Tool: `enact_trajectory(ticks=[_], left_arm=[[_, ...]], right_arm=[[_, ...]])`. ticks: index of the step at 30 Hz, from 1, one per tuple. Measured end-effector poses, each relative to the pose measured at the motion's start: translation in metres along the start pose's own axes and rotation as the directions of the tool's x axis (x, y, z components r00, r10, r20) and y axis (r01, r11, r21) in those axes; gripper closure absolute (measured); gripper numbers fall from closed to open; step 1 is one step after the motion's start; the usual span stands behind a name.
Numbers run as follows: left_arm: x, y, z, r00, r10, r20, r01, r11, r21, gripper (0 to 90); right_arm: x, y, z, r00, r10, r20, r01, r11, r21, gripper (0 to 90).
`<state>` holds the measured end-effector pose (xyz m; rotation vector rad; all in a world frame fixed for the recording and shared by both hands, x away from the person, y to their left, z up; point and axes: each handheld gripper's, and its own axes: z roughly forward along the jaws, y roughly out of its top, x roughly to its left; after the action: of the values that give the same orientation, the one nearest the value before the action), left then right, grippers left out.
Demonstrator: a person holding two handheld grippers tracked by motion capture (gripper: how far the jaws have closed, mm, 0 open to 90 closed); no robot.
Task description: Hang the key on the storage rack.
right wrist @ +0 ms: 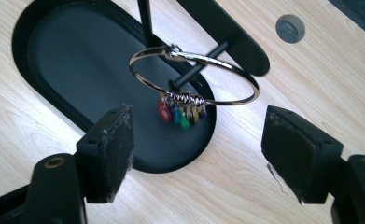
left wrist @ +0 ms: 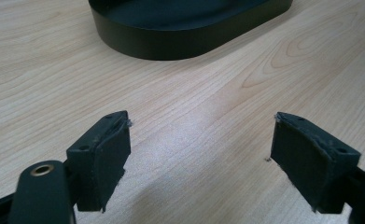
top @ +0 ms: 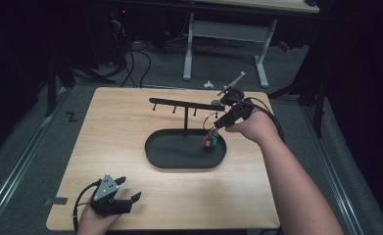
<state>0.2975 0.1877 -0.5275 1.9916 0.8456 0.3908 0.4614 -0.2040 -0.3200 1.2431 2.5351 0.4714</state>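
A black oval tray [top: 152, 156] in the middle of the wooden table carries a T-shaped rack [top: 185, 104] with short pegs. A metal key ring [right wrist: 186, 98] with several small coloured tags [right wrist: 180, 114] hangs from the rack's right-hand peg [right wrist: 203, 65] over the tray's right end. My right gripper [right wrist: 196, 140] is open just behind the ring, its pads clear of it on both sides. In the high view it [top: 218, 122] sits at the rack's right end. My left gripper [top: 130, 188] rests open near the table's front left edge, with nothing between its jaws [left wrist: 201, 149].
The tray's wall [left wrist: 171, 39] stands ahead of my left gripper, with bare wood between. A round grey cap [right wrist: 290, 27] is set in the tabletop beyond the rack. Past the table's far edge are a white desk frame [top: 189, 49] and cables on the floor.
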Motion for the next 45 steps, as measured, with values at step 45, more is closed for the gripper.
enact_trajectory(ticks=[45], left_arm=[[-0.008, 0.003, 0.001, 0.9977, 0.058, -0.035, -0.057, 0.9983, 0.013, 18.7]], right_arm=[[0.063, -0.217, 0.106, 0.9837, 0.178, 0.025, -0.147, 0.875, -0.461, 14.7]])
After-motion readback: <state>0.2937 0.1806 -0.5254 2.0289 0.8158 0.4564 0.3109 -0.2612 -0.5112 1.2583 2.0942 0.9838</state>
